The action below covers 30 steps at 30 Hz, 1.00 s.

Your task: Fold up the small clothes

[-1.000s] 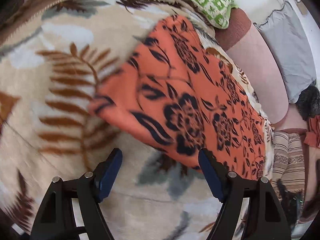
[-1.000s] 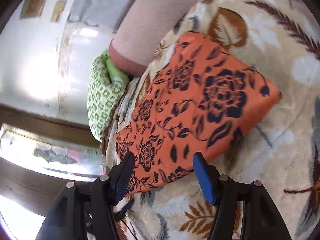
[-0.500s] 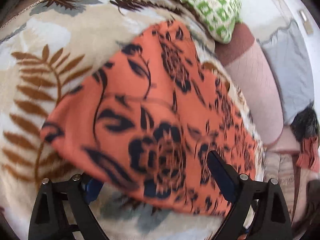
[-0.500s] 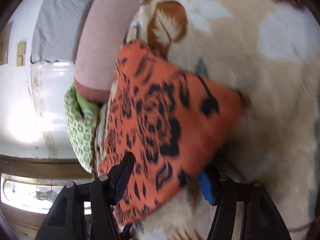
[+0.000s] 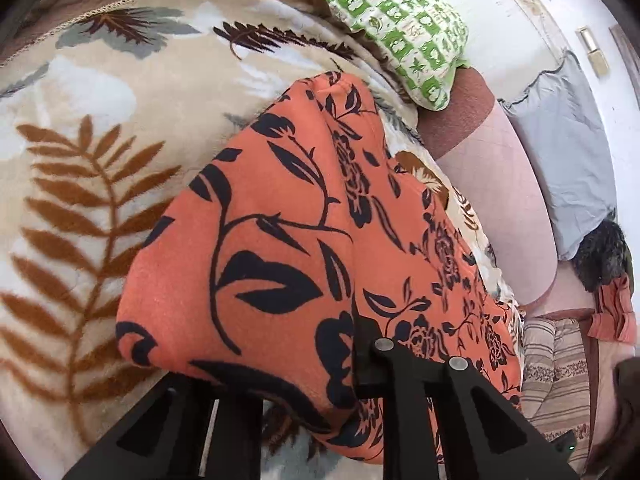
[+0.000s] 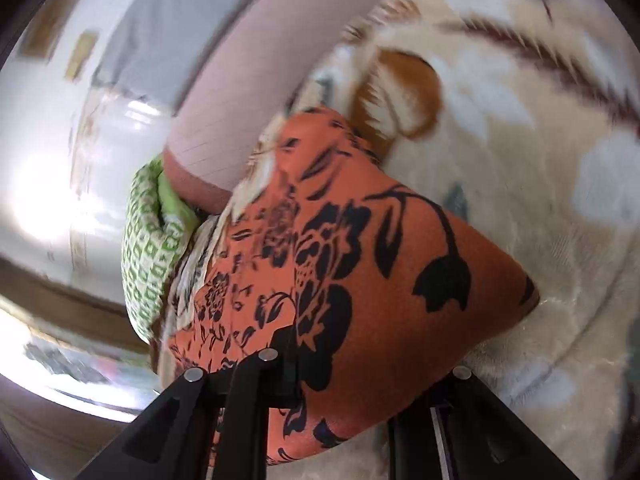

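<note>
A second ago both grippers hovered short of the orange garment with black floral print (image 5: 288, 240), their blue-padded fingers spread and empty above the cream plush blanket with brown fern and grey leaf pattern (image 5: 100, 128). Now each has pushed in over a near corner of the cloth. In the left wrist view the left gripper (image 5: 280, 392) has its fingers drawn close together, with the orange fabric draped over and between them; one finger is buried under the fold, so it appears to be gripping the garment's edge. In the right wrist view the right gripper (image 6: 360, 396) sits the same way, cloth bunched across the gap, though motion blur and the fabric covering the pads make it hard to be sure whether the fingers have fully closed on it.

The garment itself lies on the blanket-covered bed, stretching away from the grippers toward the green-and-white patterned pillow (image 5: 400, 36) and the pink cylindrical bolster with a darker end band (image 5: 492, 184). Its near edge now bulges up off the blanket instead of lying flat.

For the task, this reads as the grasp stage of a fold: both near corners look taken, so the likely next step is lifting them together and carrying them over toward the far edge. If the right grip is only partial, that corner could slip and leave the fold skewed.
</note>
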Tool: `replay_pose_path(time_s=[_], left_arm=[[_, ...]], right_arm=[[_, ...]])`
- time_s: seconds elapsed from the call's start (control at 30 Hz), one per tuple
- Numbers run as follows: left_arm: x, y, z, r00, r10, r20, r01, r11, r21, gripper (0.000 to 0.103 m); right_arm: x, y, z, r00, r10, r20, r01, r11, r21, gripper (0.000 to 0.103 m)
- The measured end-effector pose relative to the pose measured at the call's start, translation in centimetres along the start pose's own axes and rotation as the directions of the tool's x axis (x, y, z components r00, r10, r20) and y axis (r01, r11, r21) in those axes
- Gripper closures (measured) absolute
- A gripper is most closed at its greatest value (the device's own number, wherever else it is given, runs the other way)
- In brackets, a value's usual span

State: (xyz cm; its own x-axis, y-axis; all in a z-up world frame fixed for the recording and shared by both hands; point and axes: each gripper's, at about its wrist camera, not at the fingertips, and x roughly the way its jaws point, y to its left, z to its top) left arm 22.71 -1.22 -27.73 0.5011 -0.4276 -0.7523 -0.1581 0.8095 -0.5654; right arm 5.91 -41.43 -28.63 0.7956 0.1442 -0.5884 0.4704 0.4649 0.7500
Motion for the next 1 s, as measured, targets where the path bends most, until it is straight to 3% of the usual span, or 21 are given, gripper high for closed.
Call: replay_pose_path(time_s=[0.13, 0.27, 0.37, 0.47, 0.53, 0.6, 0.7, 0.73, 0.77, 0.8, 0.83, 1.0], left_arm=[[-2.8, 0.1, -1.8, 1.000, 0.014, 0.000, -0.014, 1.000, 0.023, 0.086], [-6.1, 1.3, -5.5, 0.999, 0.028, 0.020, -0.030, 0.997, 0.073, 0.085], [-6.0, 3.0, -7.2, 0.999, 0.042, -0.008, -0.042, 0.998, 0.051, 0.081], [-5.3, 4.1, -6.4, 1.000, -0.010, -0.005, 0.010, 1.000, -0.013, 0.071], [-5.0, 4.4, -6.0, 0.999, -0.046, 0.000, 0.046, 0.999, -0.025, 0.060], [-4.8, 4.5, -6.0, 0.996, -0.082, 0.018, 0.082, 0.996, -0.041, 0.053], [-4.7, 4.0, -5.9, 0.996, -0.072, 0.053, 0.073, 0.997, -0.016, 0.054], [-4.7, 3.9, -5.9, 0.996, -0.058, 0.069, 0.058, 0.998, -0.006, 0.062], [-4.6, 3.6, -6.0, 0.996, -0.037, 0.079, 0.037, 0.999, 0.005, 0.070], [-4.4, 3.5, -6.0, 0.996, -0.023, 0.081, 0.021, 1.000, 0.018, 0.075], [-4.3, 3.4, -6.0, 0.997, -0.017, 0.079, 0.016, 1.000, 0.021, 0.078], [-5.1, 3.4, -5.7, 0.995, -0.027, 0.094, 0.022, 0.998, 0.059, 0.081]], right_arm=[[-2.8, 1.3, -1.1, 1.000, -0.022, 0.012, 0.023, 0.997, -0.070, 0.087], [-5.7, 0.0, -2.5, 0.999, -0.019, -0.049, 0.017, 0.999, -0.041, 0.087], [-7.2, -1.4, -4.1, 0.991, -0.060, -0.117, 0.050, 0.995, -0.086, 0.086], [-6.9, -3.6, -5.1, 0.964, -0.115, -0.240, 0.107, 0.993, -0.046, 0.077], [-7.4, -4.4, -5.0, 0.951, -0.106, -0.290, 0.120, 0.992, 0.029, 0.055], [-8.9, -4.3, -4.6, 0.949, -0.106, -0.296, 0.120, 0.992, 0.030, 0.045], [-11.9, -2.2, -4.5, 0.956, -0.122, -0.265, 0.107, 0.992, -0.072, 0.045], [-12.6, -1.4, -4.6, 0.958, -0.128, -0.255, 0.104, 0.989, -0.108, 0.045], [-13.1, -0.2, -4.8, 0.963, -0.130, -0.238, 0.096, 0.984, -0.150, 0.048], [-13.3, 0.9, -5.0, 0.967, -0.116, -0.225, 0.074, 0.979, -0.190, 0.062], [-13.0, 2.3, -5.4, 0.970, -0.100, -0.224, 0.048, 0.973, -0.228, 0.070], [-8.0, 7.7, -7.1, 0.967, -0.091, -0.236, 0.014, 0.951, -0.309, 0.074]])
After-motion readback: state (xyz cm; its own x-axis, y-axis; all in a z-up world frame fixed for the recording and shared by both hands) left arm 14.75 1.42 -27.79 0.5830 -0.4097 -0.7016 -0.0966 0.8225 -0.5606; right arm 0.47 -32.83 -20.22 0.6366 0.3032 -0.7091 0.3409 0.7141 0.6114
